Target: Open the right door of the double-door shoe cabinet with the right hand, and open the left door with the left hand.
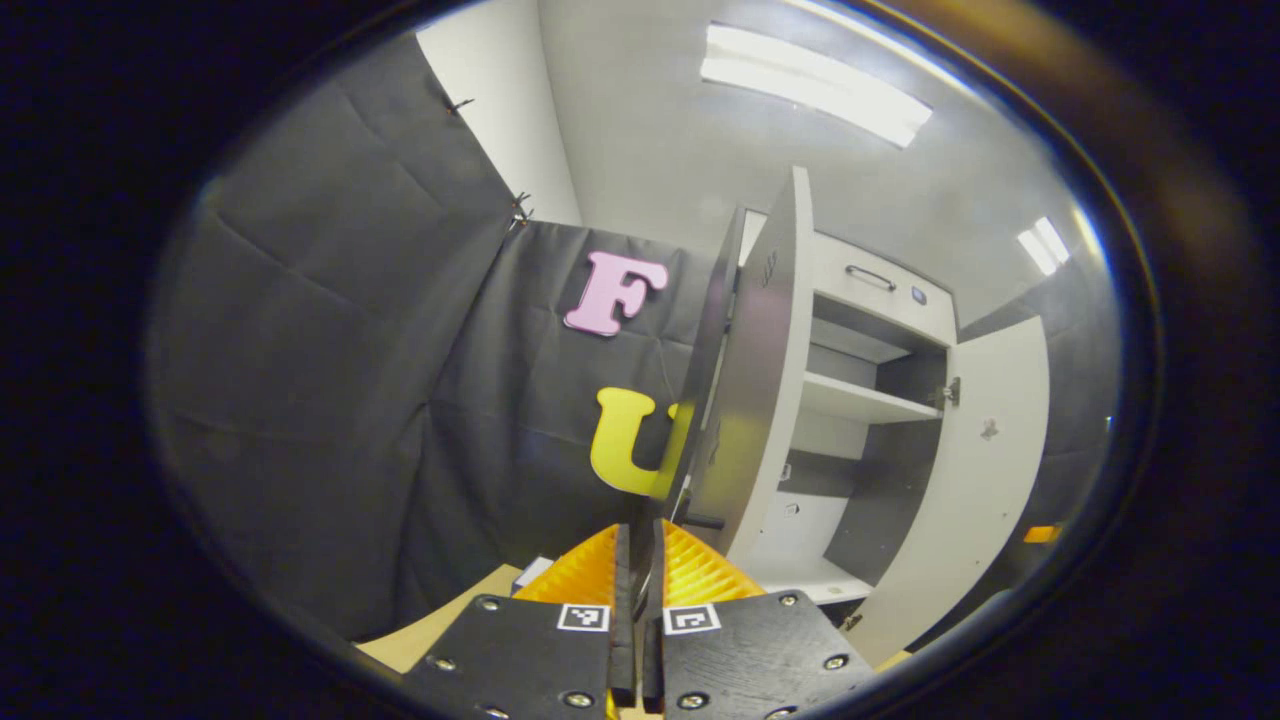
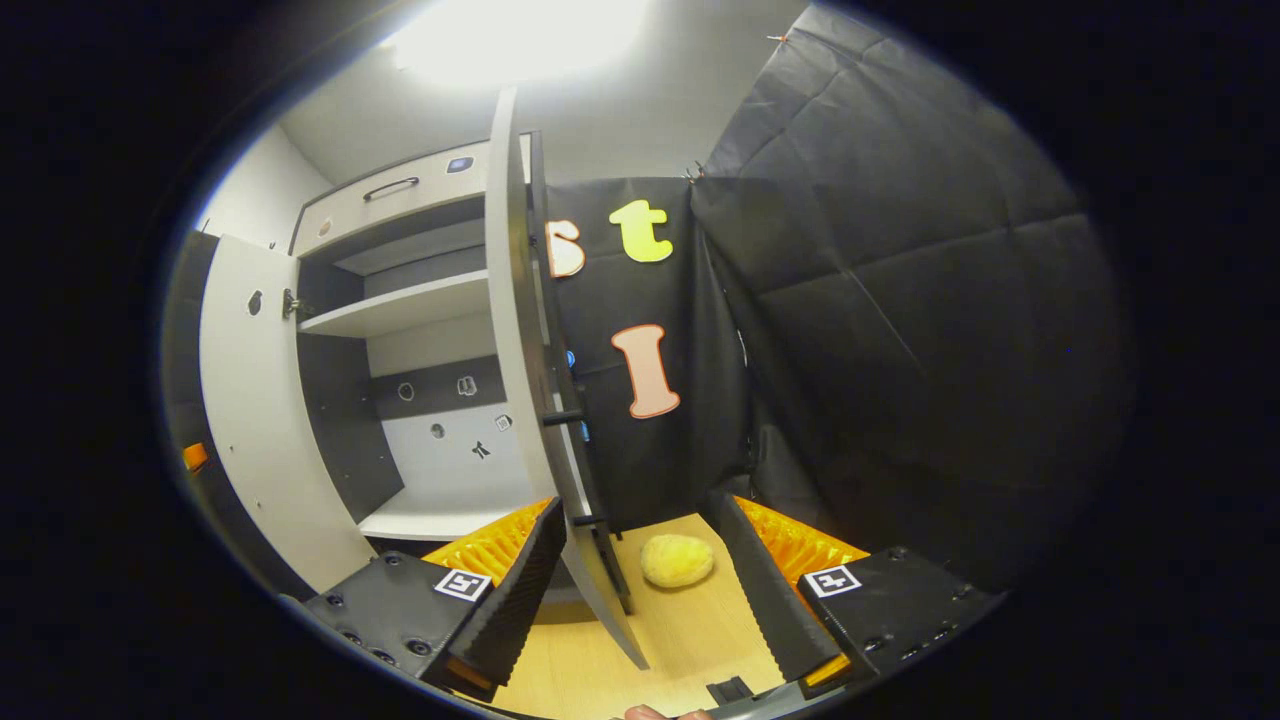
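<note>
The shoe cabinet stands with both doors swung out and its shelves showing. In the left gripper view, the left door is seen nearly edge-on just ahead, and its dark bar handle runs down into my left gripper, which is shut on the handle's lower end. The right door hangs open farther off. In the right gripper view, my right gripper is open, its fingers standing either side of the right door and its bar handle, touching neither. The left door is beyond.
A yellow lumpy object lies on the wooden floor just right of the right door's lower edge. Black cloth walls close in beside both doors. A drawer with a handle tops the cabinet. A fingertip shows at the bottom edge.
</note>
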The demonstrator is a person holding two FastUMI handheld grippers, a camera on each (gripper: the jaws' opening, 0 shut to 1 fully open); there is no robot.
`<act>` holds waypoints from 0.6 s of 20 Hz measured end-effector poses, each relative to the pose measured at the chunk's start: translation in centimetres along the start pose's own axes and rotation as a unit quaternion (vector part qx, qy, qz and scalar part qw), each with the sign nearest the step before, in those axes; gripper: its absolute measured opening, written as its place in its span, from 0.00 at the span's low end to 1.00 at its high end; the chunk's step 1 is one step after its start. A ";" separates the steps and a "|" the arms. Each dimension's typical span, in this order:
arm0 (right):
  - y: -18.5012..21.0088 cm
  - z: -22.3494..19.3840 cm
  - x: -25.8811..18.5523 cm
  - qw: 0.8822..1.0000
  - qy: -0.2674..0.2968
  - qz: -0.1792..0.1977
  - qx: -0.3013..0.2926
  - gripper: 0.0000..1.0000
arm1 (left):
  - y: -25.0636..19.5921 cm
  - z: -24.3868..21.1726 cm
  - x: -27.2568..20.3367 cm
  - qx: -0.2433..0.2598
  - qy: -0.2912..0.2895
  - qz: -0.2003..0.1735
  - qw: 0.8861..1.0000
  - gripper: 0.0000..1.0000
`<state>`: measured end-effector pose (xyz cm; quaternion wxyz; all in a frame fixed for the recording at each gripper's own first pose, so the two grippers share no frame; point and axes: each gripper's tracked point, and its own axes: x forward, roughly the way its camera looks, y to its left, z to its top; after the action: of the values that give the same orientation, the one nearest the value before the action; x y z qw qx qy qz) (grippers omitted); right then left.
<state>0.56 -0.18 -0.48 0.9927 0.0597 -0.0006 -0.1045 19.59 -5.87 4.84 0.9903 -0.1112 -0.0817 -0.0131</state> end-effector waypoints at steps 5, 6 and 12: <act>4.1 2.6 0.3 0.998 -0.040 0.040 -0.004 0.98 | -2.8 0.6 -2.6 0.046 -0.006 -0.012 0.999 0.38; 5.1 2.9 0.3 0.998 -0.045 0.050 0.000 0.98 | -3.5 -0.1 -2.6 0.059 0.005 -0.015 0.998 0.57; 8.9 2.0 0.2 0.995 -0.042 0.089 -0.013 0.98 | -8.7 -4.2 -2.8 0.074 0.047 -0.052 0.995 0.94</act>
<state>2.55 8.18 2.55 0.9979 0.0418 -0.0460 -0.0183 17.13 -15.23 2.19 0.9966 -0.0326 -0.0415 -0.0637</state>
